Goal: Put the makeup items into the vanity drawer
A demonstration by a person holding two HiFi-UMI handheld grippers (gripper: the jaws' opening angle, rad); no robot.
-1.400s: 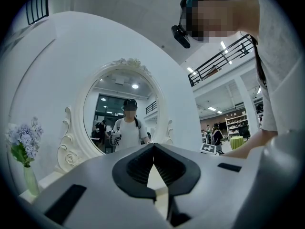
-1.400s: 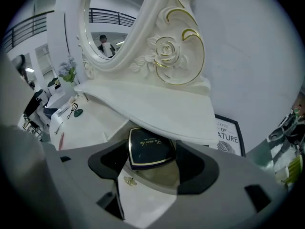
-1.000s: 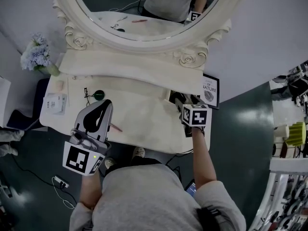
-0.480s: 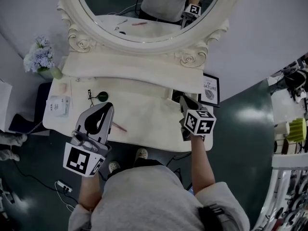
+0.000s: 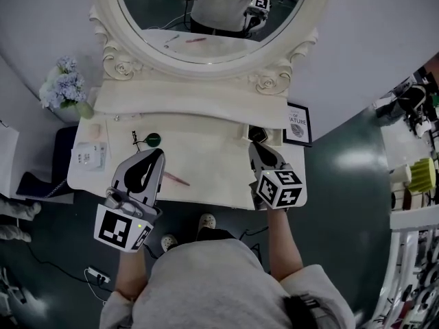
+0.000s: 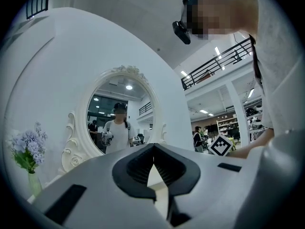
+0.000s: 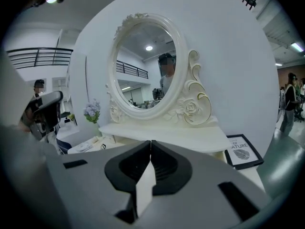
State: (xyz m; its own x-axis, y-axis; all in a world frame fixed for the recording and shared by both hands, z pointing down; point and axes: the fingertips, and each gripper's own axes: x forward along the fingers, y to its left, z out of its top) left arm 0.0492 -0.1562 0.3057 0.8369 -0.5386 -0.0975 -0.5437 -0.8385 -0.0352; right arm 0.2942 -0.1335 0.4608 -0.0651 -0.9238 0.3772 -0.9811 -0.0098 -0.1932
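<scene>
Even, soft indoor light falls from ceiling lamps; shadows stay faint. Both gripper views bend strongly and darken at their edges.

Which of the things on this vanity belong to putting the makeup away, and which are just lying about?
For the job: pink pencil; round green case, probably makeup; drawer at the vanity top's right end.

Just lying about: blue flowers; framed print; oval mirror; white packet, contents unclear.
</scene>
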